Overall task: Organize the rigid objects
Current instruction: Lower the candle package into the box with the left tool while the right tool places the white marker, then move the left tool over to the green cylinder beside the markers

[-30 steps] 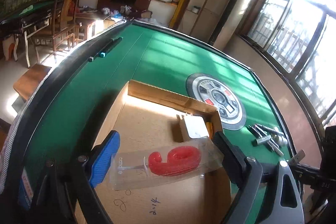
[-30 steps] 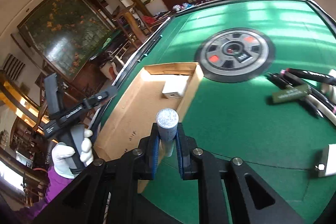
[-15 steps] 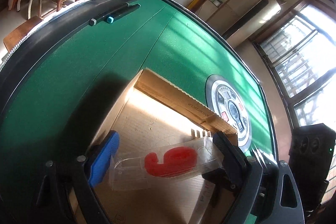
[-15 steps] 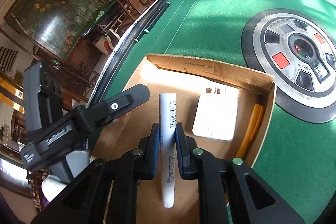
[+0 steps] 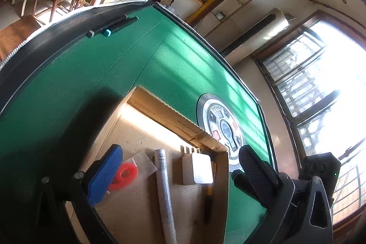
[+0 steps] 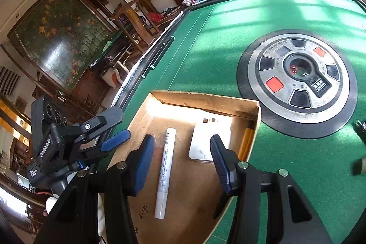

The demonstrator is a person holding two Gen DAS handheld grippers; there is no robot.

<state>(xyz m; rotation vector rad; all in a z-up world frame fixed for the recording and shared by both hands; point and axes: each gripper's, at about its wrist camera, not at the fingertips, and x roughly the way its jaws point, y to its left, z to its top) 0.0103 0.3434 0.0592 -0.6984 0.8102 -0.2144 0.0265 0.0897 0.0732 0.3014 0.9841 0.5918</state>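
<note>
Tabletop (image 6: 228, 22): green felt, dark raised rim, round metal control dial (image 6: 297, 77) set in its centre. Directly on it: 1 open cardboard box (image 6: 205, 102) just beside the dial; 2 dark markers (image 5: 114, 26) side by side along the far rim; at the right-wrist view's right edge, small blurred items, possibly pens.

Left gripper (image 5: 176, 172): black frame, silver round-head screws on its arms, one finger padded in blue mesh-textured rubber (image 5: 104, 175), the other in black ribbed rubber (image 5: 254, 166). Right gripper (image 6: 181, 160): black frame with triangular cut-outs, silver screws, both fingers faced with blue ribbed pads (image 6: 143, 166). In the right wrist view, the left unit carries white lettering and a black module with round lenses; a white glove (image 6: 51, 201) shows beneath it.
</note>
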